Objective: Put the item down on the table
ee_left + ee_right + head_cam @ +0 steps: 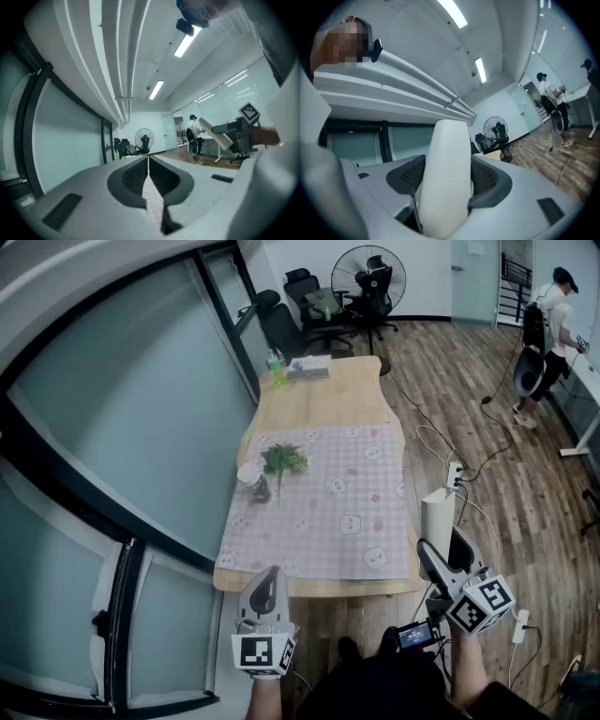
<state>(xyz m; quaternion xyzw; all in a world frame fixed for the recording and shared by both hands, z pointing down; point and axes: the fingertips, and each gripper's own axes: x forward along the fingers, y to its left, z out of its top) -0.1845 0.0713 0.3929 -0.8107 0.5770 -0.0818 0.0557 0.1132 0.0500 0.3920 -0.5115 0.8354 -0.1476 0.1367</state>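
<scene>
Carrying step, I'd say: the white case (pixel 445 178) is clamped in the right tongs (pixel 442 547), short of the table (pixel 323 399); left tongs (pixel 266 577) are together, empty. Next it needs reaching forward and lowering

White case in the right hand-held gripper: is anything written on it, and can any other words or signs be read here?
"MINI": raised letters running along the white case clamped in the right hand-held gripper; that is how it looks, and any further letters are unclear.
Marker cubes: black-and-white square patterns only, no words.
Green bottle on the table: label too small to read.
</scene>
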